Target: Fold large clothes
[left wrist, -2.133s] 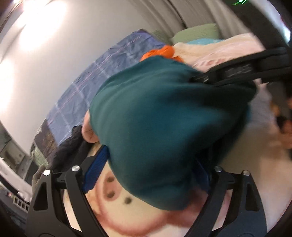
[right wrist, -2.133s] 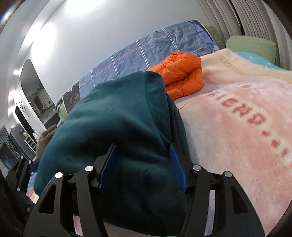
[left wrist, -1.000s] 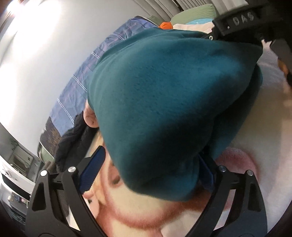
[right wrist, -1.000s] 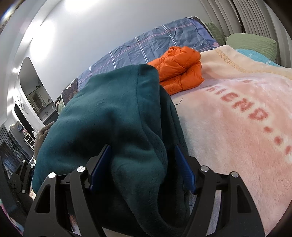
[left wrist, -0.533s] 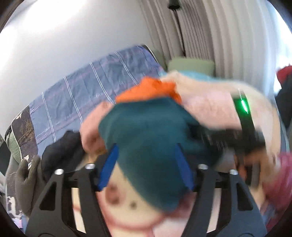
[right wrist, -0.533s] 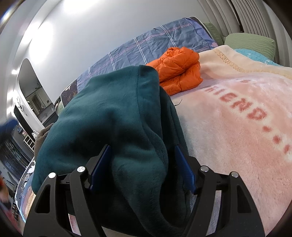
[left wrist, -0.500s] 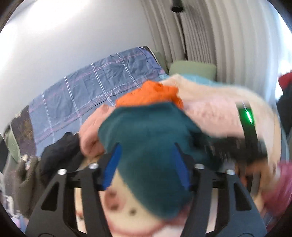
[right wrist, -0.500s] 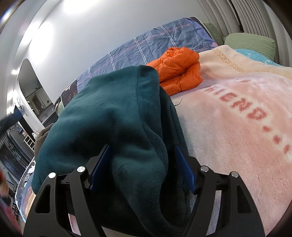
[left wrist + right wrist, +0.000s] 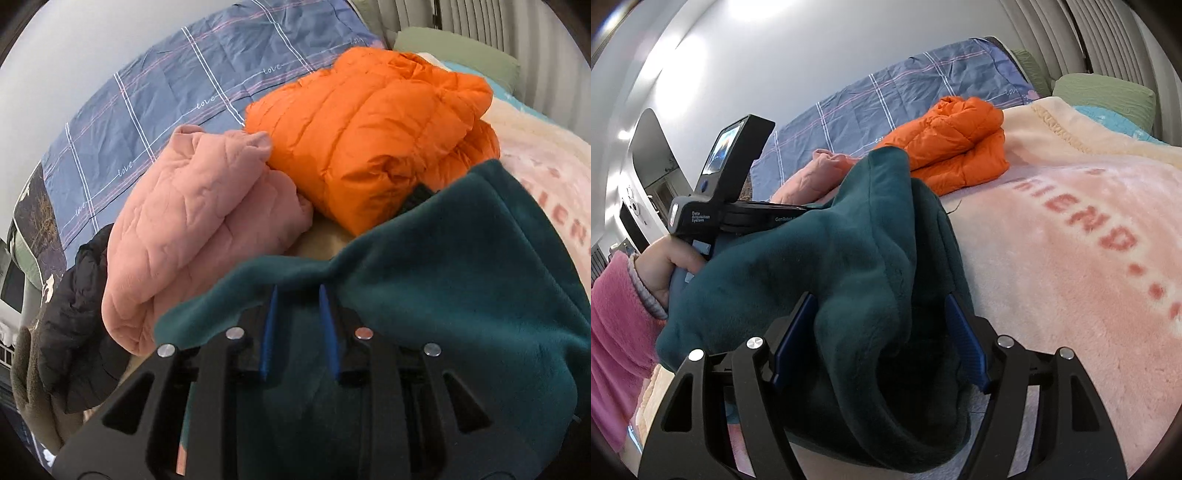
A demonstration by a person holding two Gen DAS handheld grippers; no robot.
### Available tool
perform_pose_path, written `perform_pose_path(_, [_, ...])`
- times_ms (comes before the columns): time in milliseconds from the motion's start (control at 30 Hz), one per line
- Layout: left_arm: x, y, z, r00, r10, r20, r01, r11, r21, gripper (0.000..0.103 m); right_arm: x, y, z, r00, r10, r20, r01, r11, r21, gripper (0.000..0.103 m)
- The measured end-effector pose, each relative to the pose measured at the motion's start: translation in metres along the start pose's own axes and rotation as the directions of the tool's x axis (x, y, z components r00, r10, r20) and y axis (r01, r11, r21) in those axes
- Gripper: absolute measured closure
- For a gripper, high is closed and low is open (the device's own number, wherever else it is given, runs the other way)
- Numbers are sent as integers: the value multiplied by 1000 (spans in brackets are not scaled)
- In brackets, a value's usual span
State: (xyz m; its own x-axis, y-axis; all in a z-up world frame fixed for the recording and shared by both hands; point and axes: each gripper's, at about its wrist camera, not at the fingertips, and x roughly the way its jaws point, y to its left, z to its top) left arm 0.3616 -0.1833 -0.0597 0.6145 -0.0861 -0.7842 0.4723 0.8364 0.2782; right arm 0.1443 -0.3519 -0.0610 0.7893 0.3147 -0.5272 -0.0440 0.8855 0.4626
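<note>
Teal fleece garment (image 9: 849, 266), thick and bunched, lies on the pink blanket (image 9: 1071, 258) covering the bed. Right tongs (image 9: 879, 314) stand wide apart, the fleece bulk filling the gap between both blue pads; whether they press it cannot be told. Left tongs (image 9: 297, 314) are drawn nearly together, pinching a fold of the same fleece (image 9: 443, 295) along its upper edge, cloth puckered at the tips.

Seen from the right wrist, the left gripper's black body (image 9: 731, 184) sits left of the right tongs, its front end buried in the fleece, held by a hand (image 9: 665, 266) in a pink sleeve.

Beyond the left tongs: a folded orange puffer jacket (image 9: 369, 129) ahead and slightly right, touching a folded pink quilted garment (image 9: 192, 221) ahead and left. A black padded garment (image 9: 77, 314) lies further left, against the pink one. Behind them runs a blue checked sheet (image 9: 166, 92). A green pillow (image 9: 1104, 96) sits far ahead-right of the right tongs, by the curtain.
</note>
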Motion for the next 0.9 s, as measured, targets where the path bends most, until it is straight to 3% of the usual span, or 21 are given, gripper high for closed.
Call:
perform_pose_path(167, [-8, 1, -1, 1000, -4, 7, 4, 1000, 12, 79, -1, 0, -2, 1000, 9, 1, -9, 1000, 14, 32])
perform_pose_path(233, [-13, -3, 10, 1000, 2, 19, -3, 998, 58, 80, -2, -2, -3, 1000, 18, 3, -18, 999, 35, 32])
perform_pose_path(300, [-31, -10, 21, 998, -14, 64, 7, 994, 112, 74, -3, -4, -4, 1000, 25, 5, -25, 999, 46, 31])
perform_pose_path(367, [-44, -10, 39, 989, -116, 86, 108, 990, 95, 73, -4, 0, -5, 1000, 20, 6, -20, 999, 36, 30])
perform_pose_path(400, [-53, -15, 50, 977, -186, 103, 178, 980, 88, 73, -4, 0, -5, 1000, 17, 7, -17, 999, 33, 30])
perform_pose_path(467, [-60, -33, 63, 960, -252, 123, 237, 963, 129, 68, -5, -1, -6, 1000, 23, 7, -23, 999, 39, 30])
perform_pose_path(500, [-51, -50, 67, 957, -270, 103, 249, 951, 181, 56, -5, -2, -6, 1000, 24, 6, -24, 999, 40, 30])
perform_pose_path(567, [-9, -72, 61, 970, -241, -21, 239, 942, 234, 49, -5, -1, -6, 1000, 21, 3, -21, 999, 41, 30])
perform_pose_path(600, [27, -73, 57, 965, -234, -118, 253, 948, 191, 46, -2, -4, -5, 1000, 12, -5, -11, 999, 42, 30])
perform_pose_path(633, [41, -66, 58, 955, -262, -140, 280, 951, 131, 43, 0, -5, -4, 1000, 5, -7, -5, 999, 47, 30])
perform_pose_path(700, [49, -53, 62, 930, -328, -167, 339, 940, 47, 42, -1, -7, -3, 1000, 20, -6, -20, 998, 55, 30])
perform_pose_path(900, [44, -64, 59, 954, -268, -136, 282, 955, 94, 40, 0, -7, -3, 1000, 17, -5, -17, 998, 52, 30])
